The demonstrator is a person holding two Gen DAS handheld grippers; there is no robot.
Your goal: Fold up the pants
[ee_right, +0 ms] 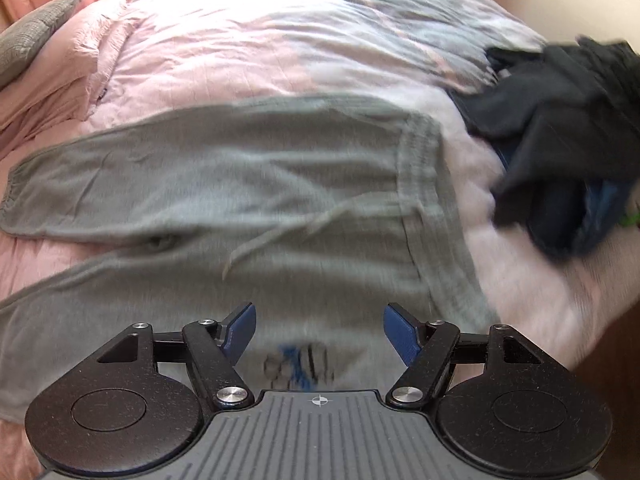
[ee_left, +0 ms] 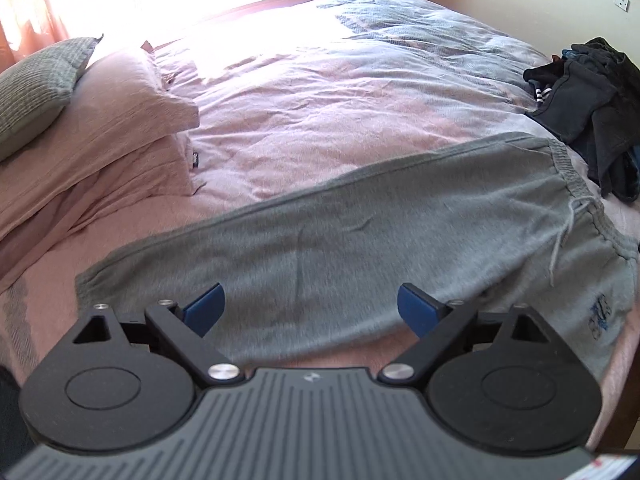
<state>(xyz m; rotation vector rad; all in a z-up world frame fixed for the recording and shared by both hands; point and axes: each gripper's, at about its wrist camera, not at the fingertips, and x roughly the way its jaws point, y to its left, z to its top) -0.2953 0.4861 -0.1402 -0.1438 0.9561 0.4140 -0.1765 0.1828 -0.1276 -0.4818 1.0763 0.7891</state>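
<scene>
Grey pants: spread flat on bed, apparently unfolded. Left tool, right tool: apart, empty.

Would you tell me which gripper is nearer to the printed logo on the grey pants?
Right. The right gripper hovers open directly above the logo. The left gripper hangs open over the pants leg, with the logo off to its right.

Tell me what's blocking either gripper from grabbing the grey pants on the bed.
Nothing visible. Both the left gripper and right gripper are open directly above the grey pants, spread flat on the pink bedding. The dark clothes pile sits beyond the waistband.
</scene>
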